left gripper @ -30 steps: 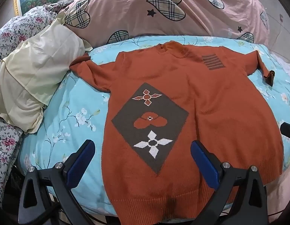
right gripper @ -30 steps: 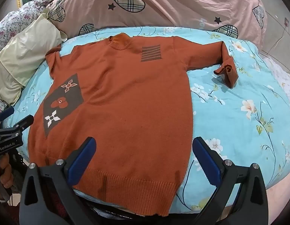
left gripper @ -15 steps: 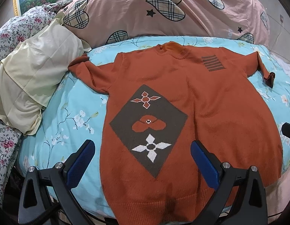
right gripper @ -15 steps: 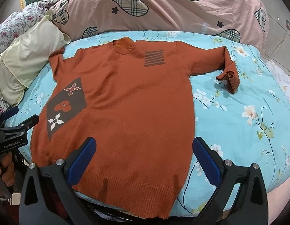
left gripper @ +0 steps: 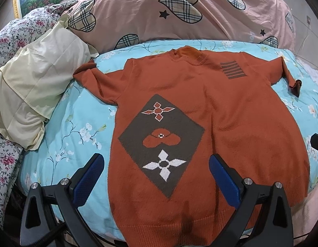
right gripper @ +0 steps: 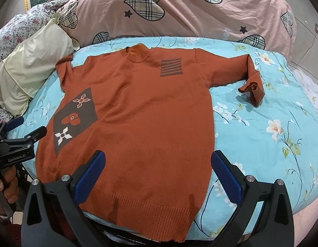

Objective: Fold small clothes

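Note:
A rust-orange knit sweater (left gripper: pixel 231 107) lies flat, front up, on the light blue floral bedsheet (left gripper: pixel 76 127). It has a grey diamond patch with flowers and a striped chest patch. It also shows in the right wrist view (right gripper: pixel 148 119). Its right sleeve (right gripper: pixel 249 82) is bent with the cuff folded over. My left gripper (left gripper: pixel 157 175) is open and empty above the hem's left part. My right gripper (right gripper: pixel 159 170) is open and empty above the hem's right part. The left gripper also shows at the left edge of the right wrist view (right gripper: pixel 21 131).
A pink quilt with plaid hearts (left gripper: pixel 179 16) is piled behind the sweater. A cream pillow (left gripper: pixel 33 86) and floral bedding (left gripper: pixel 19 33) lie at the left. The bed's front edge runs just below the hem (right gripper: pixel 150 210).
Both grippers have moved slightly forward and up over the sweater's hem. The sweater has not moved and both grippers stay open.

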Motion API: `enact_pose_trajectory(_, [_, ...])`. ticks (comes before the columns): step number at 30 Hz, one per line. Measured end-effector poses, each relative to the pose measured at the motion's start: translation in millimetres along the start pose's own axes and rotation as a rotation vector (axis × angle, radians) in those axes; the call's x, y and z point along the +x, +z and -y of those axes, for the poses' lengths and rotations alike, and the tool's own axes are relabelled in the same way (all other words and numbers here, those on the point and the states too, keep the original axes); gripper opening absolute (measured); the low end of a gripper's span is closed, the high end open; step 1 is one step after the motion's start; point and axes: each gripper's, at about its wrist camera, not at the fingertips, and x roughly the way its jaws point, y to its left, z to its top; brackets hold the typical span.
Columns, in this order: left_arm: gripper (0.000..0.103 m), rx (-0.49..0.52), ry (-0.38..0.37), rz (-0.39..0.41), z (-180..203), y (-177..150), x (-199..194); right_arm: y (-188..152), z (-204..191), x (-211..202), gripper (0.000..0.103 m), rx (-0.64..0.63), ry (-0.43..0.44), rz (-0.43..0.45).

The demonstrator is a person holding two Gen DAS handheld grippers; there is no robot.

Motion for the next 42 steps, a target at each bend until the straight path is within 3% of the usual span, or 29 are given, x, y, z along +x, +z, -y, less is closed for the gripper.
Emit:
enact_pose_trajectory(7, [0.102, 0.013, 0.009, -0.003, 2, 2, 3, 2, 2, 2, 0.102, 0.021, 0.026, -0.014])
enact_pose_trajectory(19, [0.102, 0.024, 0.007, 0.011, 6, 8, 9, 3, 1, 9, 0.102, -0.034, -0.044, -0.011])
enact_pose_trajectory(26, [0.102, 0.033, 0.005, -0.003, 11, 11, 19, 5, 12, 17, 0.102, -0.022, -0.063, -0.053])
enact_pose_trajectory(34, [0.102, 0.024, -0.019, -0.033, 13, 15, 30, 9, 34, 19, 0.102, 0.023, -0.072, -0.025])
enact_pose_trajectory(42, [0.102, 0.012, -0.041, -0.065, 12, 25, 42, 45, 95, 16, 0.095, 0.074, -0.172, 0.033])
